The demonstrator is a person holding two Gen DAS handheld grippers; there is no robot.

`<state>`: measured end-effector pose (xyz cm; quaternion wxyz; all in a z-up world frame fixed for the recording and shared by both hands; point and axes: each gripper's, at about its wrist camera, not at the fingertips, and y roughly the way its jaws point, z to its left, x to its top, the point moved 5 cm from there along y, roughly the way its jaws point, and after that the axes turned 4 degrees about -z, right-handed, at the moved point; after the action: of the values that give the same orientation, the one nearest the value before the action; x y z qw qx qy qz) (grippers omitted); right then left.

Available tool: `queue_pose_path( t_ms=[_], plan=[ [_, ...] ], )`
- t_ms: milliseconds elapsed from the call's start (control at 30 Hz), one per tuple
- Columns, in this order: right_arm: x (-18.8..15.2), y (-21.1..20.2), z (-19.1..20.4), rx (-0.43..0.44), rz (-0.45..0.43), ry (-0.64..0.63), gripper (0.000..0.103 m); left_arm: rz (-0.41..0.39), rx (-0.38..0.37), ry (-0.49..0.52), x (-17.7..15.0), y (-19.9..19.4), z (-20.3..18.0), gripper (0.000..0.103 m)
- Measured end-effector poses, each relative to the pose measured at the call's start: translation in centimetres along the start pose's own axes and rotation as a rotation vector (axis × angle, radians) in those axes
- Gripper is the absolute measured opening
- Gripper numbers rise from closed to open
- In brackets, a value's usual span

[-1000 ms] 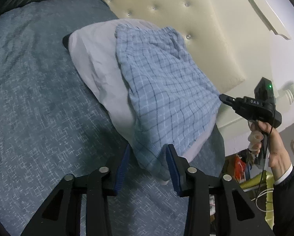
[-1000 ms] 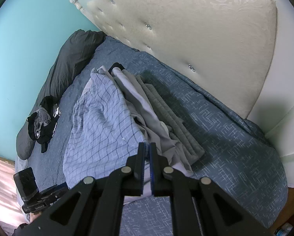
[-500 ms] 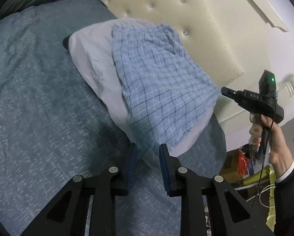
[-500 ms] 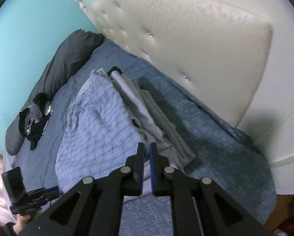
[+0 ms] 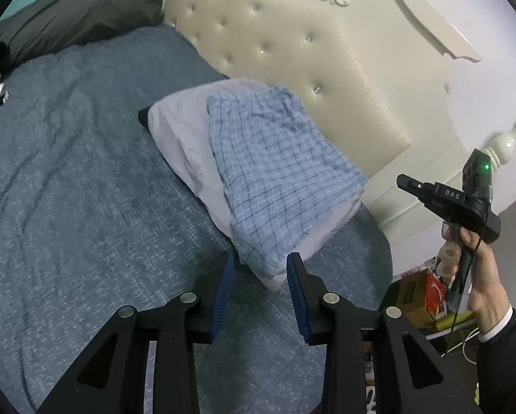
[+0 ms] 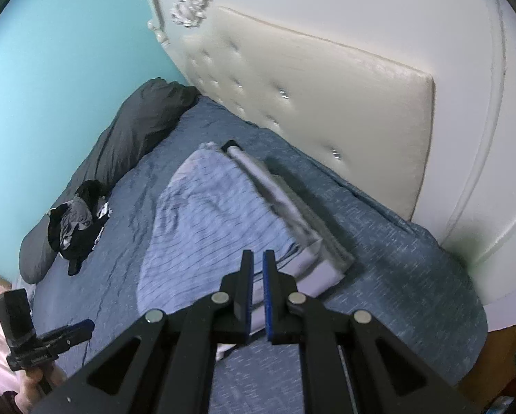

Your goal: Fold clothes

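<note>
A folded blue plaid garment (image 5: 275, 179) lies on top of a stack of folded clothes, over a pale lavender piece (image 5: 178, 138), near the headboard. My left gripper (image 5: 260, 258) is open just short of the stack's near corner, holding nothing. In the right wrist view the plaid garment (image 6: 209, 217) covers the stack, and grey folded layers (image 6: 327, 241) show along its right edge. My right gripper (image 6: 258, 255) hovers above the stack's near edge with its jaws nearly together and empty. It also shows in the left wrist view as the right gripper (image 5: 403, 182), held in a hand off the bed's side.
The blue bedspread (image 5: 68, 172) stretches left of the stack. A dark pillow (image 6: 137, 131) lies along the teal wall, with a heap of dark clothes (image 6: 75, 227) beside it. The cream tufted headboard (image 5: 292, 51) stands behind. Boxes and clutter (image 5: 423, 286) sit on the floor.
Both grippers have drawn back from the stack. The left jaws are narrower than a second ago. The right gripper rose and moved away from the plaid garment's edge.
</note>
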<state>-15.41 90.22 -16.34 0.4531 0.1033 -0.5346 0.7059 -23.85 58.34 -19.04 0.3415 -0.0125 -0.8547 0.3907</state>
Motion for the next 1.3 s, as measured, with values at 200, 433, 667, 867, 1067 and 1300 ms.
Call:
queue_pose_path(
  t_ms=[200, 433, 667, 867, 1067, 1300],
  plan=[
    [-1.1, -2.4, 2.7, 0.022, -0.035, -0.015, 0.005, -0.031, 0.015, 0.013, 0.0, -3.2, -0.5, 0.04],
    [-2.5, -4.4, 5.7, 0.028, -0.043, -0.04, 0.005, -0.056, 0.027, 0.016, -0.2, -6.2, -0.6, 0.043],
    [-3.9, -5.8, 8.1, 0.031, -0.052, -0.076, 0.005, -0.082, 0.044, 0.021, -0.7, -9.1, -0.3, 0.046],
    [-5.2, -6.6, 10.2, 0.035, -0.057, -0.107, 0.005, -0.1, 0.055, 0.03, -1.2, -11.0, -0.2, 0.048],
    [-6.2, -7.1, 11.9, 0.042, -0.056, -0.135, 0.005, -0.111, 0.067, 0.04, -1.5, -12.0, 0.0, 0.048],
    [-5.3, -6.0, 12.2, 0.041, -0.058, -0.146, 0.005, -0.122, 0.083, 0.046, -1.5, -11.8, 0.8, 0.051]
  ],
)
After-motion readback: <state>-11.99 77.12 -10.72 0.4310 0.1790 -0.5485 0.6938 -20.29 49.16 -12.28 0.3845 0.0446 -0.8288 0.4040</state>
